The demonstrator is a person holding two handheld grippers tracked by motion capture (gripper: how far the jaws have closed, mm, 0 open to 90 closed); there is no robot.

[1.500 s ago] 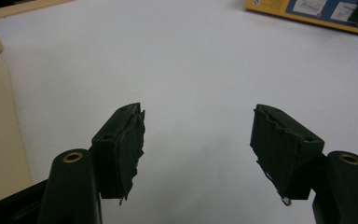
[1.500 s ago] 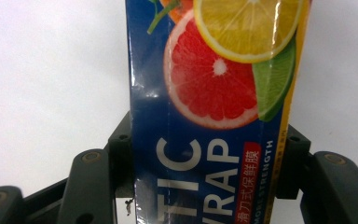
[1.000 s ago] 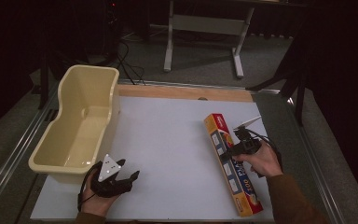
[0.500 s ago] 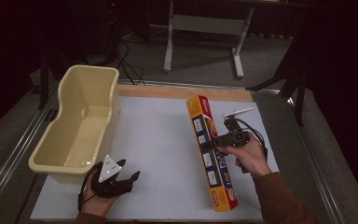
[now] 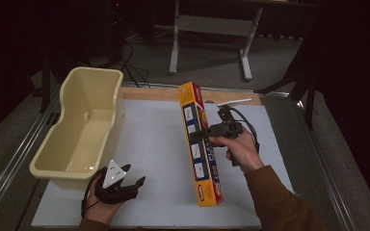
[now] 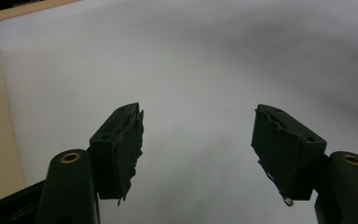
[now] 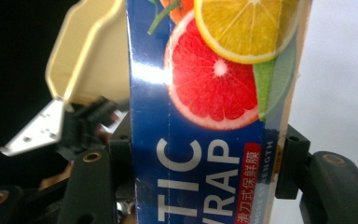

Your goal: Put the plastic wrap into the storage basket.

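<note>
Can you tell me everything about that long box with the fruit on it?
The plastic wrap box is a long, thin carton that looks like cardboard, blue and orange, with pictures of a grapefruit slice, an orange slice and lime on it. White letters read "WRAP". The right hand-held gripper is shut on its middle, holding it above the white table, lying lengthways, far end tipped towards the cream tub.

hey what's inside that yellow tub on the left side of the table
Nothing that shows: the yellow tub has a bare floor and bare inner walls in the high view. Its near wall hides a strip of the floor just behind it.
</note>
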